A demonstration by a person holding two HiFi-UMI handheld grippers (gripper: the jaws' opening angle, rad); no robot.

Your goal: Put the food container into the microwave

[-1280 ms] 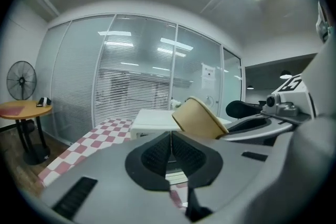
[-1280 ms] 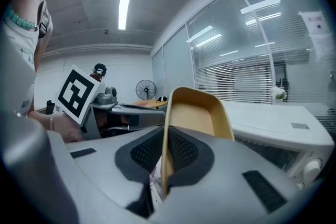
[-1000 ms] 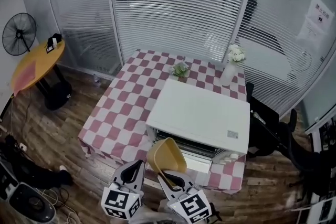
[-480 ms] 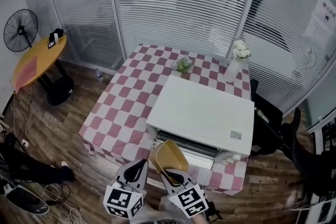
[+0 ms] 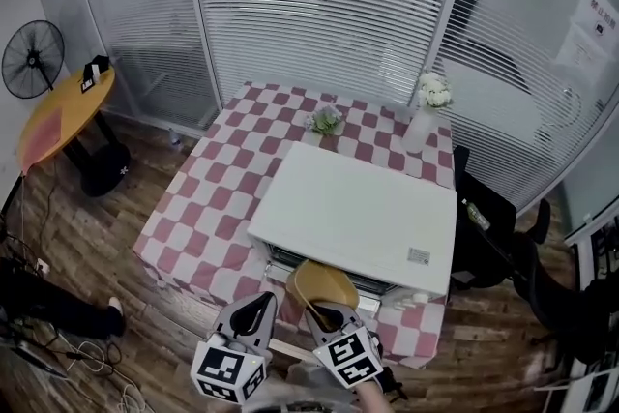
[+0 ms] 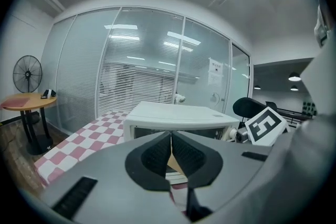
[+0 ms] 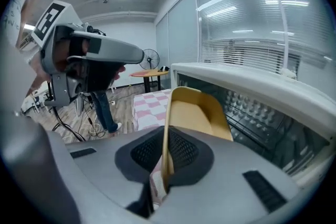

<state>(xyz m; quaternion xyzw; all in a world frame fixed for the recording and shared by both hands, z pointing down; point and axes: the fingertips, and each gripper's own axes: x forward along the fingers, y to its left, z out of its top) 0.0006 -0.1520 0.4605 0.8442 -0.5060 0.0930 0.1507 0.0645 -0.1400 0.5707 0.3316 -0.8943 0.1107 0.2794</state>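
Just ahead of the right gripper [image 7: 165, 157], whose jaws clamp its near wall, the yellow food container [image 7: 197, 113] hangs at the microwave [image 7: 252, 84] mouth; left gripper [image 6: 170, 152] alongside, jaws pressed together, empty; container likely light, stiff, slick plastic, so pinch deep on the wall.

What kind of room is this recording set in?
Probably an office room staged as a kitchen corner: glass partition walls with blinds, a checkered-cloth table carrying a white microwave, and a standing fan beside a round side table.
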